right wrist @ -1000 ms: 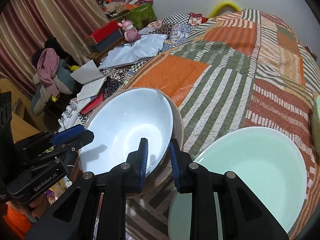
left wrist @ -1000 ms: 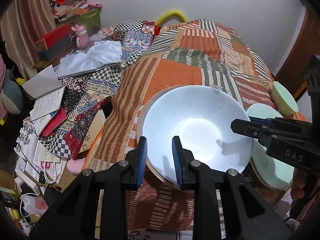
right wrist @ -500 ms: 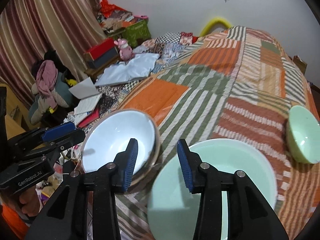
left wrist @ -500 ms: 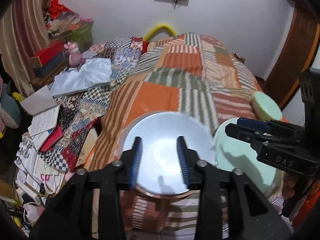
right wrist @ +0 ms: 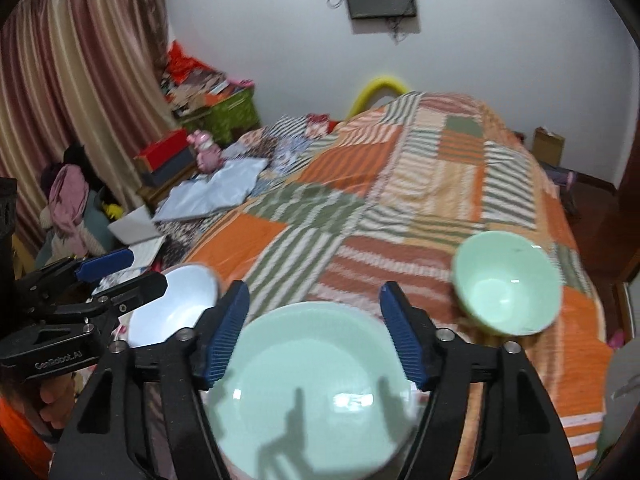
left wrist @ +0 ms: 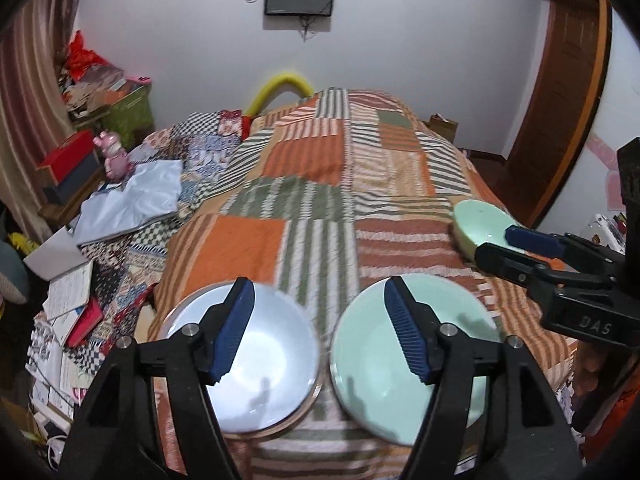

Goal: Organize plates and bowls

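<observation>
Left wrist view shows the left gripper (left wrist: 318, 328) with its fingers (left wrist: 234, 326) spread and opening further, nothing between them; the right wrist view shows the right gripper (right wrist: 314, 330) the same way, fingers (right wrist: 224, 334) parting over empty air. Just below the left gripper sits the white bowl (left wrist: 256, 364), nested on what looks like a brown-rimmed plate, and beside it, nearly touching, lies the green plate (left wrist: 404, 360). Both rest at the near edge of the bed's patchwork quilt (left wrist: 320, 200), which I judge the main hazard: the quilt is soft and slopes off at the edge, so a nudge from either gripper could tip the white bowl or slide the green plate toward the floor. 2 more risks follow from the layout. The 2 dishes sit so close that a finger reaching for one rim may strike the other and chip it. The small green bowl (right wrist: 506, 284) sits well apart on the right, near that side of the bed and seemingly tilted on the fabric, so a grip on its rim could roll it off. Smooth glazed rims may also slip from narrow pads if pinched shallowly. On the left, books and papers (left wrist: 68, 292) clutter the floor, where a falling dish might break.
</observation>
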Available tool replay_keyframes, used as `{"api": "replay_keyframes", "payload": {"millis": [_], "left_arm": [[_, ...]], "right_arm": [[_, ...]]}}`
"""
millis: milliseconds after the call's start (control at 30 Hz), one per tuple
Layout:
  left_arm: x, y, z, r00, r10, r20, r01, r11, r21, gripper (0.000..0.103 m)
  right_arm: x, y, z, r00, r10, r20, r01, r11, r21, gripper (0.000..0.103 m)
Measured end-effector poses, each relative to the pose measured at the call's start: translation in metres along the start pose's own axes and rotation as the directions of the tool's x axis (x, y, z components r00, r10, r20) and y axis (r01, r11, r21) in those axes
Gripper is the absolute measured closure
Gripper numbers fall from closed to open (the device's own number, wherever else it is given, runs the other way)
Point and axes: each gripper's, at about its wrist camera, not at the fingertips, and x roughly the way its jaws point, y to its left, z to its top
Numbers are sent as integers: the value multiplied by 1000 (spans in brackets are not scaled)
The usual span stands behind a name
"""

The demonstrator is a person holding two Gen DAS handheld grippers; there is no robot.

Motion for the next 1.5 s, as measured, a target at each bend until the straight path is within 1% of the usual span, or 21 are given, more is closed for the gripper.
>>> {"api": "replay_keyframes", "payload": {"millis": [167,267,367,433,567,700,833,967,1033,1067,1167,1233,1267,1300,1367,1400,1500], "left_arm": [[14,-27,13,999,-33,-7,33,999,33,35],[26,-45,23,998,-56,-14,57,997,52,35],[35,-60,31,997,-69,-15,70,995,70,34],[41,-69,35,997,-77,-18,79,994,81,31],[55,-88,46,996,-90,-25,93,990,111,30],[75,-102,52,993,-105,-44,110,986,129,30],[96,-111,56,990,-119,-74,128,983,132,30],[119,-116,57,984,-143,-110,156,980,126,30],[133,-119,57,979,-151,-136,168,978,123,30],[141,-121,57,976,-157,-151,176,977,120,30],[160,-125,57,965,-182,-190,205,973,107,30],[170,-128,56,958,-193,-212,217,971,100,30],[175,-129,57,956,-195,-219,221,970,98,30],[180,-131,56,954,-198,-225,224,970,96,30],[187,-133,56,949,-207,-238,234,968,94,30],[190,-136,56,946,-210,-246,240,966,99,30],[200,-145,54,941,-209,-268,246,962,115,30]], "right_arm": [[-15,-29,0,998,-49,26,48,999,25,38],[-18,-44,1,996,-83,24,82,996,38,38],[-21,-59,1,994,-109,23,107,993,58,38],[-22,-69,1,992,-124,22,122,990,68,38],[-22,-91,0,987,-160,18,158,983,91,38],[-19,-114,-2,982,-189,7,187,974,124,38],[-10,-140,-6,976,-218,-24,219,962,162,38],[3,-162,-11,968,-245,-53,250,949,192,38],[13,-174,-13,963,-256,-82,268,942,202,39],[16,-180,-14,962,-258,-89,272,939,210,41],[29,-195,-16,962,-243,-126,268,933,240,53],[37,-203,-19,960,-236,-150,268,929,256,60],[41,-207,-20,960,-229,-163,266,927,263,66],[45,-210,-20,959,-222,-175,264,927,268,70],[51,-214,-22,959,-209,-192,256,928,271,71],[53,-215,-22,959,-207,-194,255,928,271,75],[59,-214,-23,957,-208,-202,257,931,258,78]]}}
